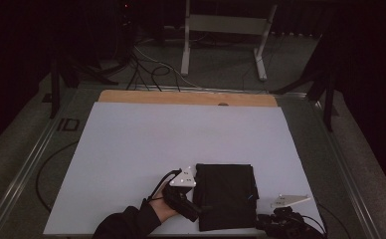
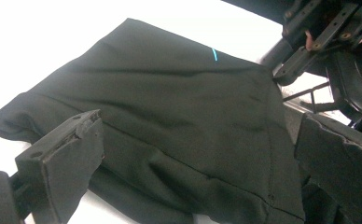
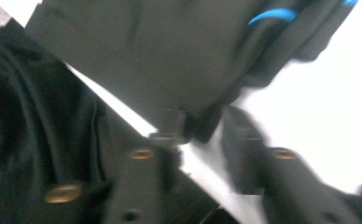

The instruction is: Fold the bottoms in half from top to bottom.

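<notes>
High view: my left gripper [image 1: 197, 205] sits at the folded black cloth's [image 1: 227, 195] left edge, jaws spread wide. My right gripper [image 1: 269, 220] waits at its near right corner, jaws slightly parted, nothing between them.

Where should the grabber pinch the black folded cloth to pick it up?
Probably at a near corner of the black cloth. It lies flat, so jaws cannot close on its middle; its layered edges can be pinched. The right gripper is already at a corner, coming from the right.

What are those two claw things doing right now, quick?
Left gripper: open, jaws spread over the black cloth, not gripping.
Right gripper: open at the cloth's corner; blurred, so a grip cannot be told.
</notes>
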Tool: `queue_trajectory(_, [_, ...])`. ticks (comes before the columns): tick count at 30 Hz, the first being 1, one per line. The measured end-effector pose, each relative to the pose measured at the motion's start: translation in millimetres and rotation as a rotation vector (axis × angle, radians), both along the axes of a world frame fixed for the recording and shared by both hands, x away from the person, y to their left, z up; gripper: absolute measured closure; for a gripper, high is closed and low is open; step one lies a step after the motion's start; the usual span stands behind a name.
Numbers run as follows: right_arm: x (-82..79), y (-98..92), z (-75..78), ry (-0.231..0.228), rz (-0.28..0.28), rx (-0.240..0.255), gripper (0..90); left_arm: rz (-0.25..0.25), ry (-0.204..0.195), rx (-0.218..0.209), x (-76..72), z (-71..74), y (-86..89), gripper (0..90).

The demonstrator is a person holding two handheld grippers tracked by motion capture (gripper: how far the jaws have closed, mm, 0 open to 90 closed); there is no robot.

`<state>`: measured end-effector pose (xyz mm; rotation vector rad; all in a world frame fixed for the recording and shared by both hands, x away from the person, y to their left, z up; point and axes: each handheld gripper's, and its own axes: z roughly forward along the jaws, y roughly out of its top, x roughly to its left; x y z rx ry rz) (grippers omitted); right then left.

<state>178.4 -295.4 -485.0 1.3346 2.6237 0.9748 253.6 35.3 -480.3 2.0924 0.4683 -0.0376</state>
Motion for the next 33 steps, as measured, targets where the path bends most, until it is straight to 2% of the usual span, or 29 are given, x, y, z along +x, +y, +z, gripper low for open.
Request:
queue_trajectory(2, [1.1,-1.5,4.2,-0.021,-0.015,0.009,46.5,0.003,-0.004,-0.001,0.2,0.8,0.3,1.5])
queue_trajectory(6, [5.5,-1.2,11.3,-0.061,-0.039,0.005,28.6,0.009,-0.016,-0.002,0.0,1.8,0.2,0.4])
queue_trajectory(9, [11.2,-0.3,17.3,-0.084,-0.036,0.018,20.7,0.015,-0.026,0.000,0.0,3.7,0.4,0.1])
queue_trajectory(11, [14.7,0.6,22.8,-0.094,-0.037,0.036,19.4,0.025,-0.029,0.000,0.5,5.2,1.0,0.1])
queue_trajectory(15, [22.8,3.5,31.9,-0.136,-0.038,0.037,16.2,0.047,-0.024,-0.009,3.8,8.2,3.5,0.0])
queue_trajectory(18, [30.7,7.5,38.2,-0.180,-0.044,0.023,14.0,0.072,-0.026,-0.015,6.3,11.1,4.9,0.0])
queue_trajectory(22, [42.8,15.6,44.3,-0.216,-0.032,0.012,11.8,0.096,-0.026,-0.002,11.6,15.3,6.5,0.0])
queue_trajectory(28, [61.2,28.7,45.1,-0.274,-0.014,-0.007,9.7,0.132,-0.016,-0.003,19.7,19.6,8.2,0.0])
queue_trajectory(33, [75.7,33.4,41.1,-0.351,-0.052,-0.001,9.8,0.176,-0.009,0.001,26.0,19.0,7.9,0.0])
